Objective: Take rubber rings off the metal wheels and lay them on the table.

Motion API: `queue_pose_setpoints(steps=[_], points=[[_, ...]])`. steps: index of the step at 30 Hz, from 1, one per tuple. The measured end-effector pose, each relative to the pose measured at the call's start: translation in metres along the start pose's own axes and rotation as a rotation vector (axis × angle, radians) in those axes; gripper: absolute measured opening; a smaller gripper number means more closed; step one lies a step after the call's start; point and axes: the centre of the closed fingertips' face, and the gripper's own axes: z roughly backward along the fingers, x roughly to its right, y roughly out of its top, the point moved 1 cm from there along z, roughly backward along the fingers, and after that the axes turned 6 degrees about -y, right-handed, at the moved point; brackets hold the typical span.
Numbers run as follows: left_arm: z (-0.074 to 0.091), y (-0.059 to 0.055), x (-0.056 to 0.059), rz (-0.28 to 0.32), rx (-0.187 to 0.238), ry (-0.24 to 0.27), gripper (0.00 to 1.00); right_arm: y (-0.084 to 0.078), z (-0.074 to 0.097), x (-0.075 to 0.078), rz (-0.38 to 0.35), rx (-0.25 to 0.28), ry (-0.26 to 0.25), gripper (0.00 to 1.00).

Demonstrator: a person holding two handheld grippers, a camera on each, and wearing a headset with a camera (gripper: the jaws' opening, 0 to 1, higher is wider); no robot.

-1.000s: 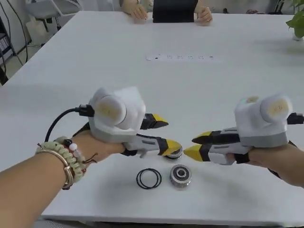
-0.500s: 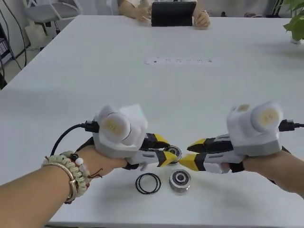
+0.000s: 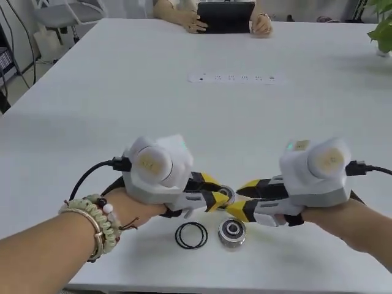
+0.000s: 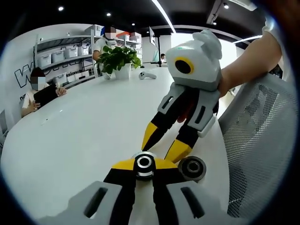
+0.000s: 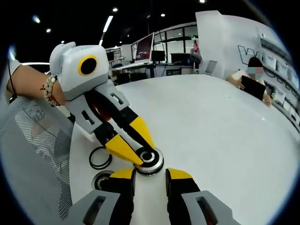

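My left gripper [image 3: 215, 195] is shut on a metal wheel [image 3: 224, 193] just above the white table [image 3: 184, 110], near its front edge. In the left gripper view that wheel [image 4: 144, 162] sits between my yellow tips. My right gripper [image 3: 239, 197] faces it, open, its tips close to the wheel's rim; the right gripper view shows the wheel [image 5: 151, 160] just ahead of its own open jaws. A second wheel [image 3: 233, 231] lies flat on the table below them. Two black rubber rings [image 3: 192, 235] lie beside it, on its left.
A cable runs back from the left gripper. A socket strip [image 3: 236, 77] is set in the table's middle. At the far end a person's hands rest by a black tablet [image 3: 223, 15]. A plant [image 3: 383, 27] stands far right.
The left gripper's jaws closed on the wheel they stood around a second ago. The right gripper moved left, up to the wheel.
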Motion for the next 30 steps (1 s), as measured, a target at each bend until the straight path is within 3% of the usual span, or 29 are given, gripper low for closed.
queue_pose_setpoints(steps=[6,18,30], points=[[-0.0009,0.0001,0.0004,0.013,0.009,0.004,0.07,0.0062,-0.0038,-0.0039,0.004,0.022,0.001,0.27],[-0.0023,-0.0004,-0.0002,0.019,0.015,0.008,0.07,0.0041,-0.0019,-0.0014,0.056,0.002,-0.001,0.21],[-0.0030,-0.0012,-0.0009,0.028,0.021,0.013,0.07,-0.0018,0.0025,0.0013,-0.002,-0.021,0.024,0.14]])
